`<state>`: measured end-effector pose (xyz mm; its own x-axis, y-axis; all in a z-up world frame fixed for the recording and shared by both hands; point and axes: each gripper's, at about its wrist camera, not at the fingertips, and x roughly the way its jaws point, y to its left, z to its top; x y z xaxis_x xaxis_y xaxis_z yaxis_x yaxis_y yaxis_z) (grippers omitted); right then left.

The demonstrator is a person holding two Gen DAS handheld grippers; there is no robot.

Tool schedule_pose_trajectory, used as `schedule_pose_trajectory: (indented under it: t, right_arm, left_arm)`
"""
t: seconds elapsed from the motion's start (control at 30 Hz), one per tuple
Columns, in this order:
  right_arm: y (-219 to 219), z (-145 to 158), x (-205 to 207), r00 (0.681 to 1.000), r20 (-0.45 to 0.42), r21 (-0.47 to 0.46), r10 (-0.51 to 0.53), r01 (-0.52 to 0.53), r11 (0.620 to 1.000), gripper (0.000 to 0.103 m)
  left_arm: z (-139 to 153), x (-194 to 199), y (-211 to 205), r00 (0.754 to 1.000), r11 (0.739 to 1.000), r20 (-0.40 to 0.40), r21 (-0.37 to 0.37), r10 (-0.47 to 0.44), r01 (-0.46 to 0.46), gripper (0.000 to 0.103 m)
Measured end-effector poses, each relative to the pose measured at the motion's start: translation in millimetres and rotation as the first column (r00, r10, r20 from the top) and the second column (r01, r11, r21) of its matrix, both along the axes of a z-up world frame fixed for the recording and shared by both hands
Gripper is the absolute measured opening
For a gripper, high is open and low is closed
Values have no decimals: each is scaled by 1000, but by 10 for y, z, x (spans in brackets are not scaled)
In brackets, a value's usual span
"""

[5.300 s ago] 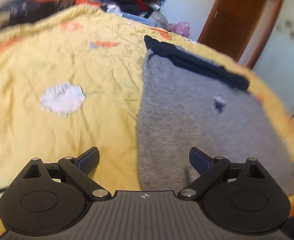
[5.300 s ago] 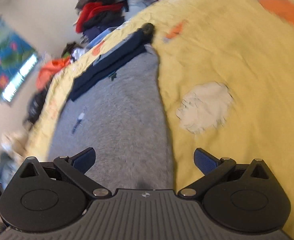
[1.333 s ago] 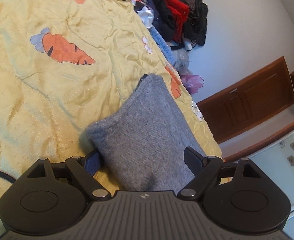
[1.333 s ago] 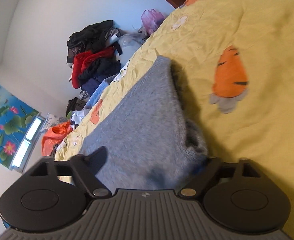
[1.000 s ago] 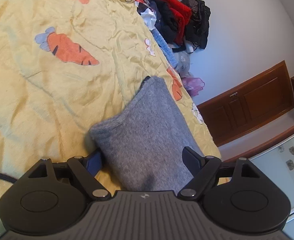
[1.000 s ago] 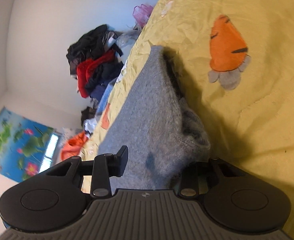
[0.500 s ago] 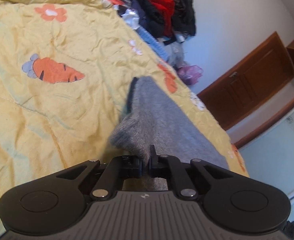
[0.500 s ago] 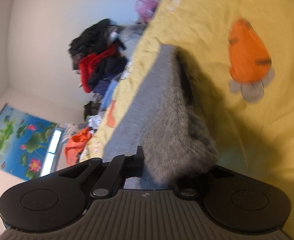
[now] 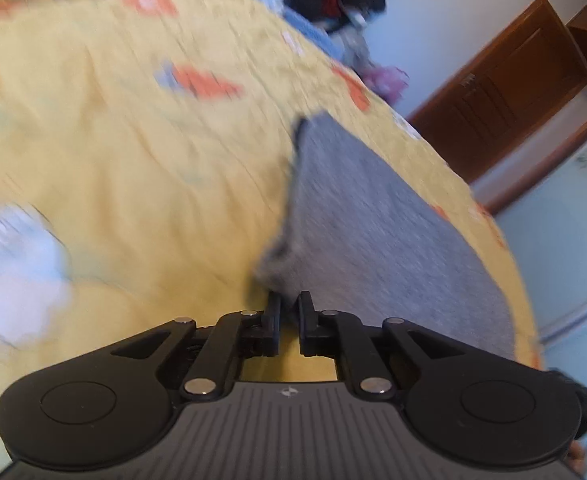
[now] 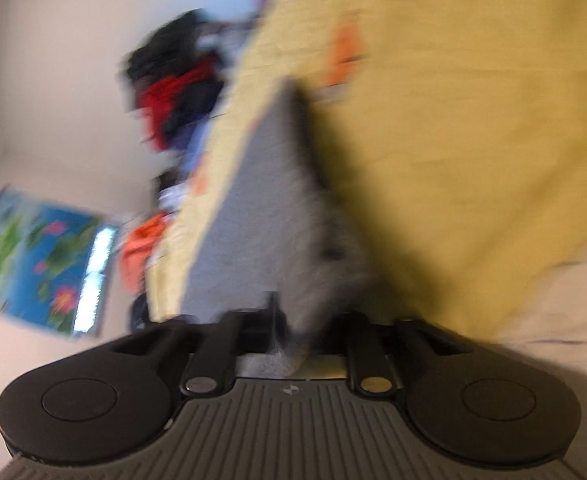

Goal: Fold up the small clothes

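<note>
While both grippers, left and right, pinch the jumper's near corners, nearly shut, folding toward twelve o'clock is only beginning.

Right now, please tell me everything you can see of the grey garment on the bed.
The grey garment looks like soft, fuzzy knit, folded into a long strip with a dark edge at its far end. It lies along the yellow bedcover. Its near end is lifted and bunched: the left gripper pinches one corner with nearly shut jaws, and the right gripper clamps a thick bunch of the other. Both pictures are blurred.
</note>
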<state>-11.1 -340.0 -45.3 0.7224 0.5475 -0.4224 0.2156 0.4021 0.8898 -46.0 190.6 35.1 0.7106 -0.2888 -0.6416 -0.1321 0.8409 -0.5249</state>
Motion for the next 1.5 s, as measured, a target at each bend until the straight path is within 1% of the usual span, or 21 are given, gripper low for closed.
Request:
schedule_pose_trajectory:
  t: [0.07, 0.1, 0.13, 0.3, 0.43, 0.57, 0.63, 0.67, 0.7, 0.73, 0.83, 0.87, 0.97, 1.03, 1.1, 1.17, 1.23, 1.3, 1.33, 1.4, 1.5]
  right_arm:
    - [-187, 135, -43, 997, 32, -25, -70, 71, 997, 55]
    - [-261, 264, -52, 990, 74, -78, -118, 123, 989, 74]
    - [-300, 398, -23, 981, 124, -135, -147, 164, 977, 85]
    - [51, 860, 726, 968, 249, -368, 20, 76, 927, 87]
    - [631, 925, 1353, 955, 245, -549, 165, -4, 836, 87]
    - [1053, 812, 1743, 947, 173, -722, 270, -65, 689, 87]
    - [1170, 678, 1818, 954, 106, -797, 282, -88, 597, 89]
    - [1174, 568, 1858, 956, 61, -835, 289, -110, 539, 90]
    - [1156, 482, 1787, 945, 84, -878, 317, -80, 471, 92]
    - [1137, 441, 1748, 939, 92, -888, 332, -74, 454, 92]
    - [973, 462, 1690, 943, 135, -837, 306, -57, 544, 95]
    - [983, 463, 1677, 941, 130, -840, 312, -63, 539, 96]
    - [1137, 457, 1679, 937, 88, -881, 337, -85, 466, 101]
    - [1196, 457, 1715, 939, 83, -887, 334, -83, 454, 102]
    - [1195, 448, 1793, 942, 87, -883, 325, -78, 464, 102]
    - [1208, 460, 1803, 942, 87, -885, 323, -76, 459, 102]
    - [1208, 461, 1815, 943, 86, -885, 322, -76, 460, 102]
    - [1201, 464, 1814, 942, 87, -882, 323, -78, 464, 102]
    - [1196, 465, 1807, 942, 86, -882, 324, -80, 465, 102]
    - [1190, 477, 1817, 942, 79, -882, 326, -86, 463, 102]
    - [1289, 563, 1733, 953, 62, -935, 298, -49, 352, 102]
  left_arm:
    - [241, -18, 94, 990, 987, 87, 105, 115, -124, 9]
    - [356, 32, 94, 978, 973, 139, 153, 154, -175, 11]
    - [452, 130, 43, 971, 960, 181, 201, 158, -193, 12]
    - [617, 983, -787, 971, 906, 239, 413, -13, -89, 14]
    - [301, 1657, -1520, 970, 850, 161, 522, -182, 72, 14]
    - [-147, 2078, -1749, 974, 780, 46, 608, -220, 147, 14]
    - [-242, 2027, -1672, 967, 754, 100, 647, -233, 115, 15]
    - [-227, 2007, -1606, 964, 765, 104, 632, -243, 125, 15]
    - [-233, 2004, -1531, 963, 780, 108, 612, -247, 132, 15]
    - [-225, 2017, -1464, 962, 801, 112, 583, -247, 138, 15]
    - [-217, 2066, -1343, 965, 839, 121, 527, -234, 138, 17]
    - [-213, 2067, -1359, 965, 837, 122, 530, -231, 133, 17]
    - [-135, 1975, -1506, 974, 813, 124, 577, -189, 84, 21]
    - [-13, 1830, -1645, 967, 819, 151, 567, -204, 84, 35]
    - [71, 1680, -1778, 947, 832, 194, 542, -258, 116, 82]
    - [37, 1595, -1921, 929, 792, 204, 597, -307, 130, 96]
    - [-164, 1663, -1948, 944, 737, 122, 658, -305, 153, 96]
    - [-179, 1765, -1674, 965, 841, 103, 518, -241, 155, 96]
    - [-190, 1809, -1576, 977, 859, 90, 498, -191, 122, 96]
    - [-200, 1825, -1534, 977, 847, 85, 517, -197, 126, 96]
    - [-207, 1816, -1571, 975, 829, 78, 543, -207, 133, 96]
